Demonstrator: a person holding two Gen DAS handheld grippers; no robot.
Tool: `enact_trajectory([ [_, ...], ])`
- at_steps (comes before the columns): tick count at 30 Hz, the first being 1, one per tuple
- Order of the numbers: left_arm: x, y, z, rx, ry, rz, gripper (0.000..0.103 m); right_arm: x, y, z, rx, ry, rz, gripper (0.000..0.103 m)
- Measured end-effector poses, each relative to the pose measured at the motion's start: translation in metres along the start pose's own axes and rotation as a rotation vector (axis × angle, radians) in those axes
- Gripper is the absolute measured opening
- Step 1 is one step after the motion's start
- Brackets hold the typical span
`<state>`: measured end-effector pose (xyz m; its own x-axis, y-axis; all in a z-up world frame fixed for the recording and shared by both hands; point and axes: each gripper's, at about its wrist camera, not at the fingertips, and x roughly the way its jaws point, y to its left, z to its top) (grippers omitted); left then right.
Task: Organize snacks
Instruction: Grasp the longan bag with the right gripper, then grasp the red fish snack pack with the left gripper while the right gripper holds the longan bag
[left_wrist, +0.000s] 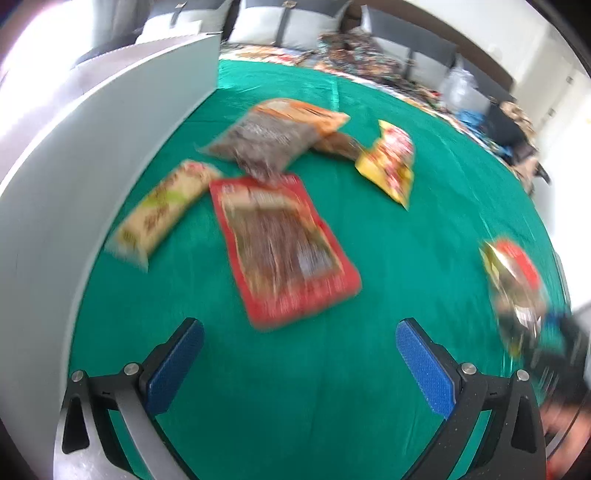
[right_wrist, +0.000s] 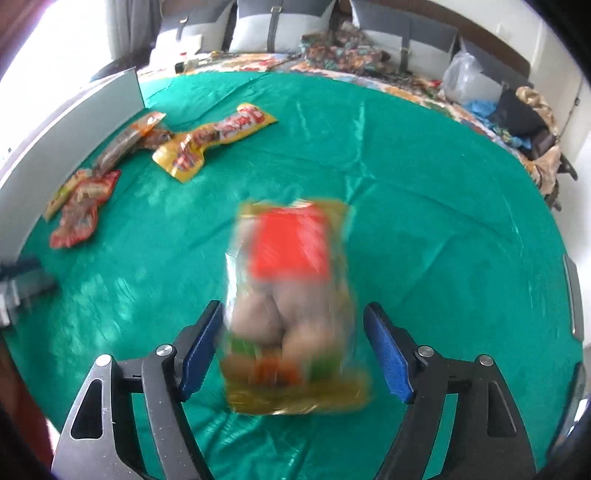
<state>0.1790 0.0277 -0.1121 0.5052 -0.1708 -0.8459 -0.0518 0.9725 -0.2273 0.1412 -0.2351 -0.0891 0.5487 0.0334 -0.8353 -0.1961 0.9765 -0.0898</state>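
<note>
Snack packet (right_wrist: 291, 306) lies between the released right tongs (right_wrist: 295, 350), pads clear of it.

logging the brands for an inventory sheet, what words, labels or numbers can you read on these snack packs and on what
None can be read.
Red flat packet: print smeared by motion blur.
Cream packet: red lettering, blurred.
Brown and orange bag: blurred.
Yellow packet: large red characters, too soft to make out.
Packet with the red panel, lying between the right gripper fingers: fully blurred.
</note>
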Motion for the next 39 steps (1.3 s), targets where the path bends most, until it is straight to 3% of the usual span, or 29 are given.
enact_trajectory([
  [5, 0.037, -0.011, 0.042, -0.038, 0.078, 0.084, 0.097, 0.010, -0.010, -0.020, 0.006, -0.088, -0.004, 0.084],
  [7, 0.041, -0.021, 0.048, 0.006, 0.050, 0.157, 0.075, 0.014, -0.017, -0.019, 0.049, -0.077, 0.024, 0.086],
  [8, 0.041, -0.026, 0.048, 0.042, 0.038, 0.176, 0.069, 0.014, -0.022, -0.020, 0.062, -0.074, 0.034, 0.087],
  [11, 0.035, -0.039, 0.036, 0.117, 0.043, 0.085, 0.067, 0.016, -0.024, -0.019, 0.078, -0.073, 0.021, 0.087],
  [13, 0.025, -0.053, 0.014, 0.202, 0.059, -0.014, 0.067, 0.015, -0.025, -0.020, 0.079, -0.073, 0.021, 0.087],
  [15, 0.016, -0.065, -0.012, 0.292, 0.069, -0.055, 0.069, 0.015, -0.025, -0.022, 0.082, -0.074, 0.020, 0.087],
  [17, 0.007, -0.070, -0.034, 0.338, 0.056, -0.036, 0.073, 0.015, -0.026, -0.023, 0.083, -0.074, 0.020, 0.087],
  [21, 0.005, -0.066, -0.054, 0.303, 0.012, 0.026, 0.098, 0.015, -0.026, -0.023, 0.081, -0.074, 0.020, 0.087],
  [23, 0.009, -0.068, -0.059, 0.322, -0.005, 0.060, 0.103, 0.015, -0.026, -0.023, 0.082, -0.074, 0.020, 0.087],
  [32, 0.008, -0.055, -0.059, 0.324, -0.074, 0.040, 0.103, 0.015, -0.026, -0.023, 0.082, -0.074, 0.020, 0.087],
  [39, 0.009, -0.055, -0.059, 0.322, -0.078, 0.041, 0.103, 0.015, -0.026, -0.023, 0.082, -0.074, 0.020, 0.087],
])
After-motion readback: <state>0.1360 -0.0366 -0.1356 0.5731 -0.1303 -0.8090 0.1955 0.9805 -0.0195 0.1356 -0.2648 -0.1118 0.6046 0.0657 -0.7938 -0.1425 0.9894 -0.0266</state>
